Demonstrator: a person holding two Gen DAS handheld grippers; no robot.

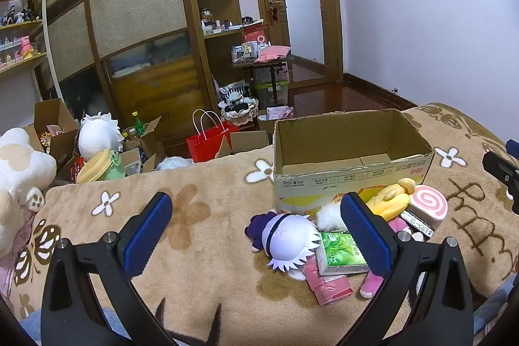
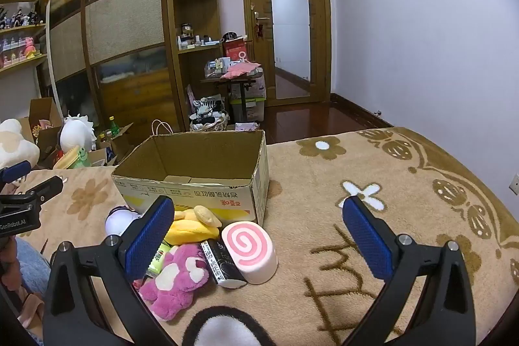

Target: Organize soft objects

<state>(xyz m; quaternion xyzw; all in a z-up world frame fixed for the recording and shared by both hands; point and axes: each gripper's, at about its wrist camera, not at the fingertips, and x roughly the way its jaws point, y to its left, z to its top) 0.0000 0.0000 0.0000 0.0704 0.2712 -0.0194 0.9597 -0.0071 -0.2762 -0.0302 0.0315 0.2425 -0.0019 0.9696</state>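
Observation:
An open, empty cardboard box [image 1: 350,164] [image 2: 201,177] stands on the brown blanket. In front of it lies a heap of soft things: a white-haired doll [image 1: 288,240] [image 2: 118,221], a yellow plush [image 1: 391,200] [image 2: 191,226], a pink swirl roll cushion [image 1: 428,205] [image 2: 251,252], a magenta bear plush [image 2: 176,279], a green tissue pack [image 1: 342,252] and a pink pack [image 1: 324,281]. My left gripper [image 1: 256,235] is open, hovering left of the heap. My right gripper [image 2: 259,242] is open above the roll cushion.
The flowered blanket [image 1: 194,248] [image 2: 373,232] covers the bed. A big white plush [image 1: 19,171] sits at the left edge. Boxes, a red bag [image 1: 209,141] and clutter lie on the floor beyond the bed. A black-and-white plush [image 2: 223,329] lies near the bottom.

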